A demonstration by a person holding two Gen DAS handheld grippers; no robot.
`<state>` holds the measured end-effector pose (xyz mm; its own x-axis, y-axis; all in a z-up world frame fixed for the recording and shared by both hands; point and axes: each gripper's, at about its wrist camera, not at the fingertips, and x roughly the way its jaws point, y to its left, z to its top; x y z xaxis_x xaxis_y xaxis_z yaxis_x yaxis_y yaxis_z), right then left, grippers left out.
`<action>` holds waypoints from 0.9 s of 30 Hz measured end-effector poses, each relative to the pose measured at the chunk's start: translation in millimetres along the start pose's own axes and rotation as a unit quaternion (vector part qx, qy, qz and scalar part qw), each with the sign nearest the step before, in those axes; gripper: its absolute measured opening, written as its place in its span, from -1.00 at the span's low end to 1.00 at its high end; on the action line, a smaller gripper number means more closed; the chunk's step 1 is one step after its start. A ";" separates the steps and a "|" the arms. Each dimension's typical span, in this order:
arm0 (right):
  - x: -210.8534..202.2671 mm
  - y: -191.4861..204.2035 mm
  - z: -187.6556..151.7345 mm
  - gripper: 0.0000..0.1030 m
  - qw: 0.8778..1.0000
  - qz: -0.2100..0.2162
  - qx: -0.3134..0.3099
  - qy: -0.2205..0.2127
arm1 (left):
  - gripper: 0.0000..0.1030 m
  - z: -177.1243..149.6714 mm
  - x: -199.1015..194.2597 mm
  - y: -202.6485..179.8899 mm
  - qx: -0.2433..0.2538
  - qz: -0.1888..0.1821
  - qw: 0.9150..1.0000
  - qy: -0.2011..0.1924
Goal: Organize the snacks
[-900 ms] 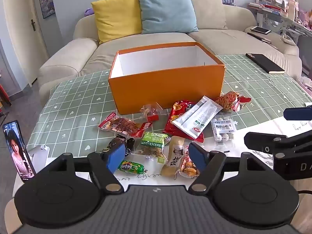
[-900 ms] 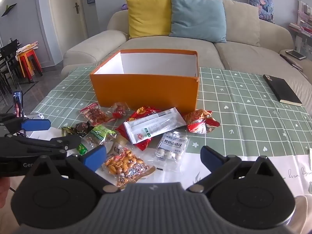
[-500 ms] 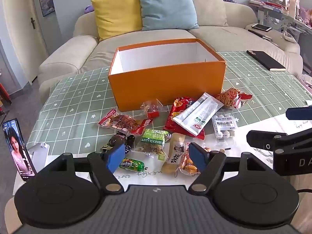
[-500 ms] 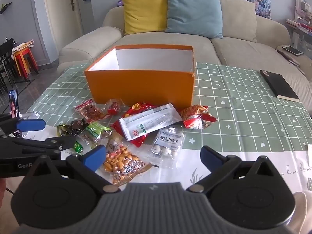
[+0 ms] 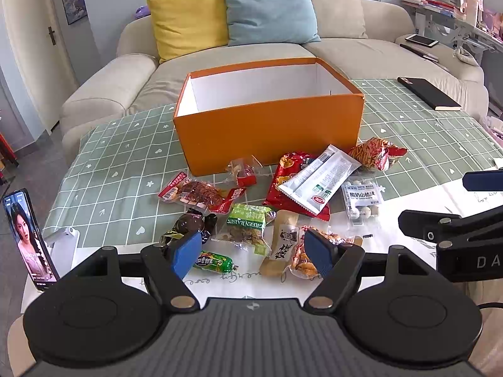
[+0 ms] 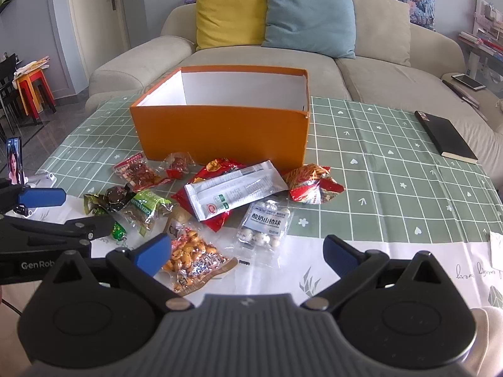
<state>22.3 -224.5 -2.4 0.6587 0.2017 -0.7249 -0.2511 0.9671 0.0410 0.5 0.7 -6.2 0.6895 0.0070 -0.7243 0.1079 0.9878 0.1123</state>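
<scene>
An orange box (image 5: 267, 128) (image 6: 220, 132), open at the top with a white inside, stands mid-table. Several snack packets lie in front of it: a white packet (image 5: 317, 182) (image 6: 232, 188) on a red bag, a green raisin pack (image 5: 248, 223) (image 6: 146, 205), a peanut bag (image 6: 195, 257) and a clear pack of white balls (image 5: 361, 198) (image 6: 265, 224). My left gripper (image 5: 253, 253) hovers open above the near packets. Wide open too, my right gripper (image 6: 246, 253) hangs over the peanut bag and ball pack. Neither holds anything.
A phone (image 5: 30, 238) on a white stand sits at the table's left edge. A black notebook (image 6: 444, 138) lies at the far right of the green checked cloth (image 6: 377, 169). A beige sofa (image 6: 314, 72) with cushions stands behind the table.
Both grippers have moved slightly forward toward the box and snacks, so these sit a little lower and larger in both views. Both stayed open and nothing was picked up.
</scene>
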 end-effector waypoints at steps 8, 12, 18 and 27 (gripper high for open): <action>0.6 0.2 -0.3 0.93 1.000 -0.006 -0.004 0.003 | 0.69 0.2 0.7 0.0 0.000 0.000 1.000 0.003; 0.1 1.5 -0.1 0.93 1.000 -0.005 -0.008 0.001 | 0.69 0.0 0.7 -0.2 -0.001 0.000 1.000 0.004; -2.2 1.9 -0.4 0.93 1.000 0.003 -0.011 -0.005 | 0.69 0.4 0.7 -0.2 0.000 0.000 1.000 0.004; -1.0 0.8 0.0 0.93 1.000 0.003 -0.006 -0.004 | 0.69 0.6 0.6 -0.3 0.000 0.000 1.000 0.004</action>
<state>21.5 -224.0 -1.7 0.6624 0.2079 -0.7198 -0.2624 0.9642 0.0370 1.4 0.3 -6.3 0.6841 0.0087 -0.7294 0.1069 0.9879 0.1121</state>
